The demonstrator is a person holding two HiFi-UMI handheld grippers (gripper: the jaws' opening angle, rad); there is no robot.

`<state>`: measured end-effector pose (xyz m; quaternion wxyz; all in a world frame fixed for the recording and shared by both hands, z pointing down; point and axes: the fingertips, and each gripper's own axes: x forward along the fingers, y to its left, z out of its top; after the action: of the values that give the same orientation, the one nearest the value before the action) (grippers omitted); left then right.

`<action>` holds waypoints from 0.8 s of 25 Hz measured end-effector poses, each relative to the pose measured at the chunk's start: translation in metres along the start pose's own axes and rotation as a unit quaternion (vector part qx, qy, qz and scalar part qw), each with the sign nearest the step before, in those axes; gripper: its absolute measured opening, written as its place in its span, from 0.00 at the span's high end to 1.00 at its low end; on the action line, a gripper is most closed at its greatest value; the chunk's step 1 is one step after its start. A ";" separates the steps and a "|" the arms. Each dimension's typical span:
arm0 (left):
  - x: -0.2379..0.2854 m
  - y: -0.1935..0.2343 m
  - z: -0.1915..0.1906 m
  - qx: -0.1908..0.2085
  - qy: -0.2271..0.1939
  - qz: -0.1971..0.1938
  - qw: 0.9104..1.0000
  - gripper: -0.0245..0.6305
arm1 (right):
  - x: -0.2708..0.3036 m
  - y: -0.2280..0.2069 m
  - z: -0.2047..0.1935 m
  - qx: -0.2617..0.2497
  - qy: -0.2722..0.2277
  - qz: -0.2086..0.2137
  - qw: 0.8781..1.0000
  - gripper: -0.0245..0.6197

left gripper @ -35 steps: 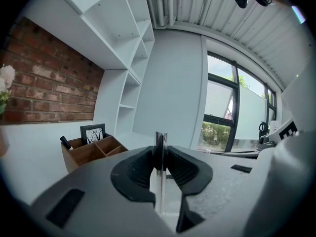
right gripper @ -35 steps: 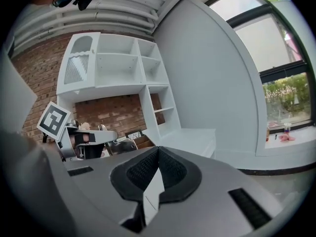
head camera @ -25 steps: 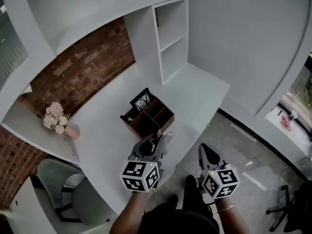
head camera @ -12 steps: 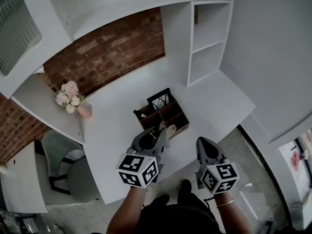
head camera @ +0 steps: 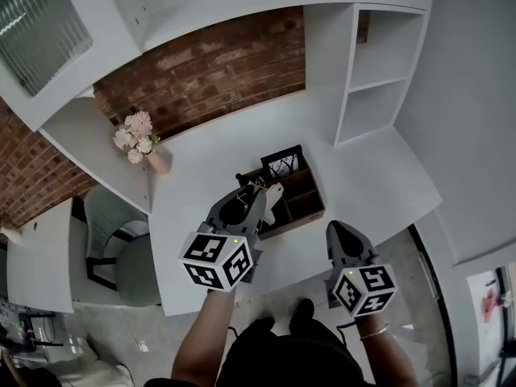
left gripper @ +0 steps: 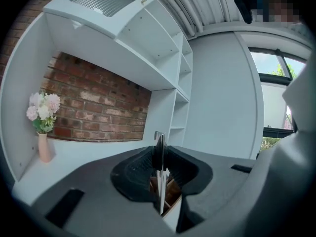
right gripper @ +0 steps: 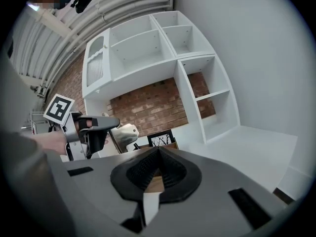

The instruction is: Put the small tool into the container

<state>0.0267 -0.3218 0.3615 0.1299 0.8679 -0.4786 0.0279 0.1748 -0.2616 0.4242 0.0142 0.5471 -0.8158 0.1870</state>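
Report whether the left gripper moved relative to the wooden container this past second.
Yes. The left gripper, gripping the small tool, advanced from short of the container to over its near edge.

White desk (head camera: 205, 180), red brick wall (head camera: 218, 63), brown container (head camera: 300, 204), pink-and-white flowers (head camera: 135, 131), pink vase (head camera: 159, 164), grey-green chair (head camera: 133, 268)

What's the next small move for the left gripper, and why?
Probably lower the left gripper toward the container: its jaws grip the small tool, which appears to hang above the container's edge, not yet inside a compartment.
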 end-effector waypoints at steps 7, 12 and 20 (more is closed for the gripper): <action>0.013 0.018 -0.004 -0.009 -0.002 0.047 0.999 0.84 | 0.013 -0.007 0.001 -0.005 0.013 0.035 0.999 0.95; 0.024 0.024 -0.015 -0.013 0.006 0.062 0.998 0.84 | 0.023 -0.010 -0.006 -0.002 0.029 0.052 0.998 0.96; 0.035 0.030 -0.041 -0.021 0.026 0.066 0.997 0.84 | 0.031 -0.018 -0.019 0.003 0.047 0.054 0.997 0.96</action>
<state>0.0233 -0.3554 0.4134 0.1588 0.8305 -0.5317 0.0490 0.1755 -0.2888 0.4536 0.0409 0.4930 -0.8418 0.2159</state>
